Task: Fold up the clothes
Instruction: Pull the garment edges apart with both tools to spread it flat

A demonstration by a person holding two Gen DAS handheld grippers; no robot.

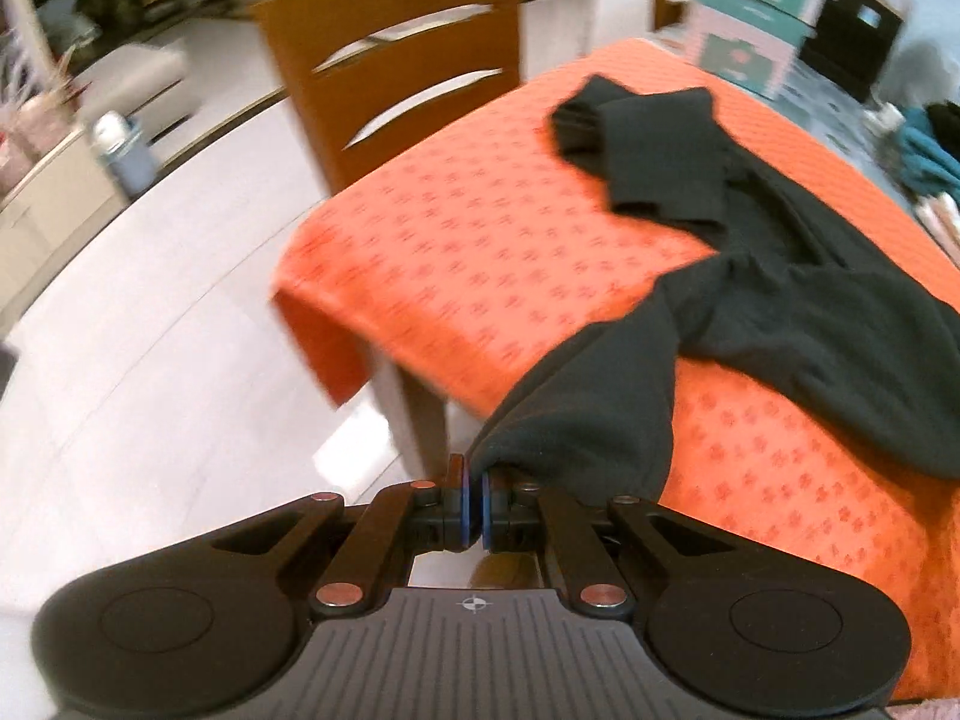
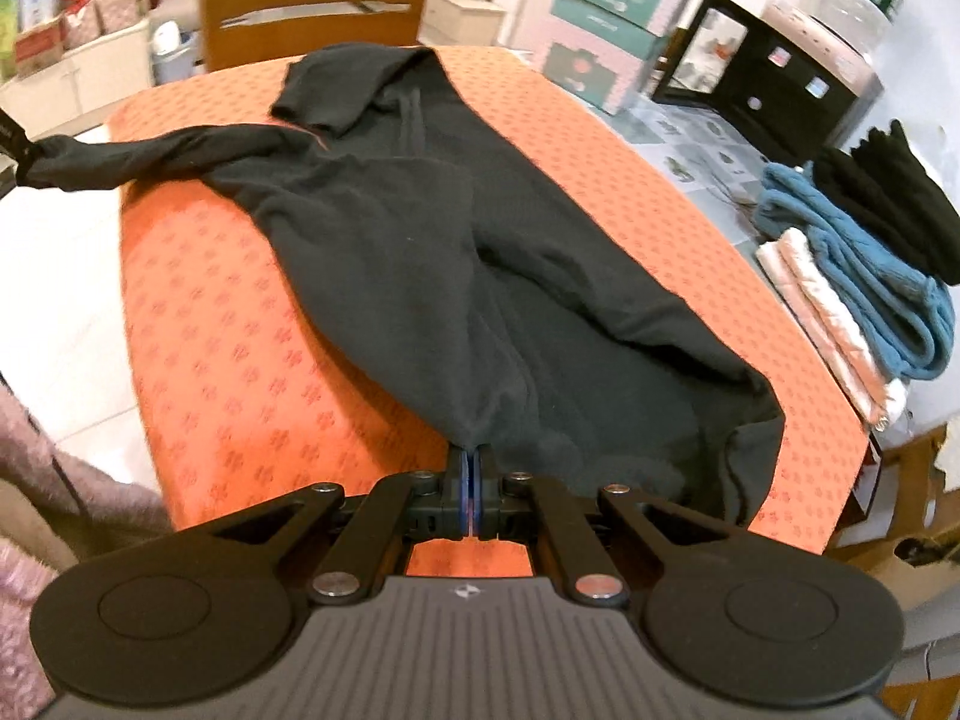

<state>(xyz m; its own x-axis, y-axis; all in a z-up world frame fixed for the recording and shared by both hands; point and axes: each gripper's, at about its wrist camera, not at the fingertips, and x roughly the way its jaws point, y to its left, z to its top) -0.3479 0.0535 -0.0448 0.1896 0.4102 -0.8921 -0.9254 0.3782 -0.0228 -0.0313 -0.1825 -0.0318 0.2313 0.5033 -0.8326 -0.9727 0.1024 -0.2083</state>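
A black long-sleeved top (image 2: 420,228) lies spread along the orange patterned tablecloth (image 2: 240,360). My right gripper (image 2: 472,465) is shut on its near hem at the table's front edge. My left gripper (image 1: 475,480) is shut on the cuff of one sleeve (image 1: 588,408), held out past the table's left edge over the floor. In the right wrist view that sleeve (image 2: 120,162) stretches out to the left, with the left gripper at the frame's edge. The other sleeve (image 1: 636,138) lies folded across the top's far end.
A wooden chair (image 1: 414,60) stands at the far side of the table. Folded blue, black and pale clothes (image 2: 858,264) are stacked at the right. Boxes (image 2: 606,18) and a black appliance (image 2: 762,78) stand behind them. Pale floor (image 1: 150,330) lies left.
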